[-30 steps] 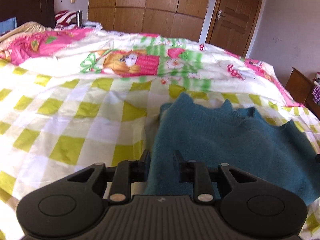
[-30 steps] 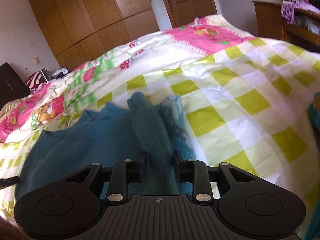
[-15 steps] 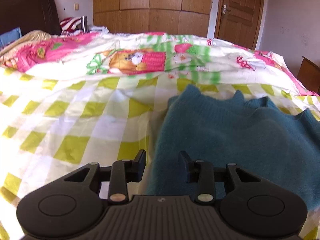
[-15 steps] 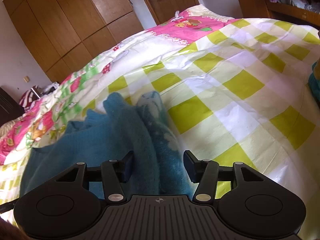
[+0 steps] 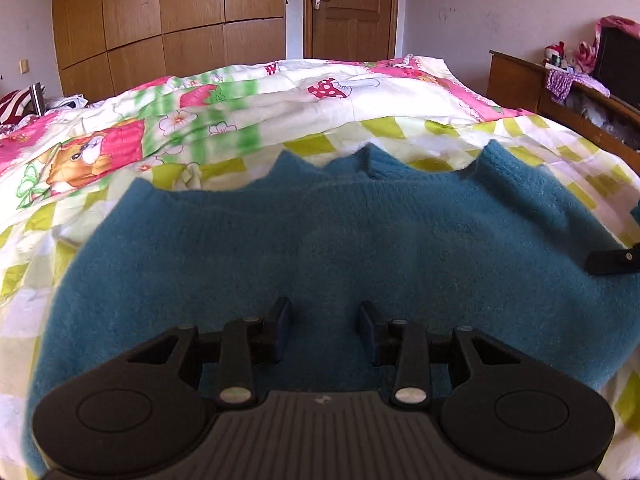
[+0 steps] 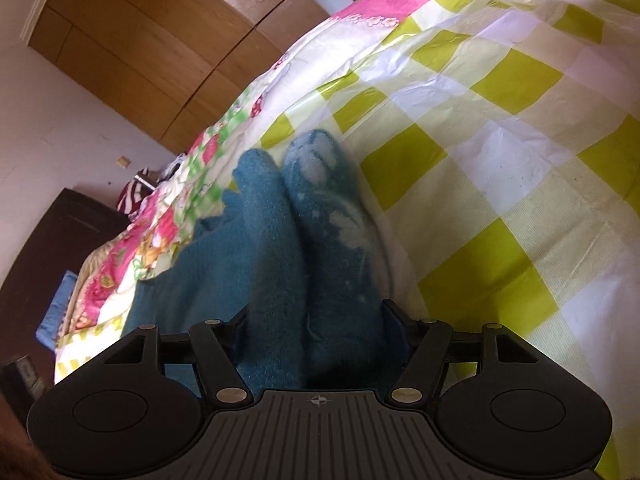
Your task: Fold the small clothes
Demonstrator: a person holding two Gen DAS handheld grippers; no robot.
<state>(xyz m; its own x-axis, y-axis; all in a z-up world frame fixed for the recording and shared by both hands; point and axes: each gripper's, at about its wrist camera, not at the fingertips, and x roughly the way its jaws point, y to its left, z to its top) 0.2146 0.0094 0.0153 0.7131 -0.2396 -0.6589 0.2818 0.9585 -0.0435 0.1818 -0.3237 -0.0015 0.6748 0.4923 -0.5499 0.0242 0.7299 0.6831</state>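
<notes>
A small teal knitted sweater (image 5: 320, 240) lies spread flat on the checked bed cover (image 5: 400, 128). My left gripper (image 5: 324, 316) is open and empty, just above the sweater's near middle. In the right wrist view the sweater's right side (image 6: 304, 240) is bunched into a double fold with pale patches. My right gripper (image 6: 316, 316) is open, its jaws wide on either side of that fold, not pinching it. A tip of the right gripper (image 5: 612, 260) shows at the left wrist view's right edge.
A pink and green cartoon quilt (image 5: 180, 128) lies across the far side of the bed. A wooden dresser (image 5: 560, 96) with clutter stands at the right. Wardrobes (image 5: 160, 20) and a door (image 5: 348, 4) line the far wall. A dark headboard (image 6: 52, 248) is at the left.
Both grippers have opened wider, the right one letting go of the bunched fold. The left gripper has moved right, from the sweater's left edge to over its middle.
</notes>
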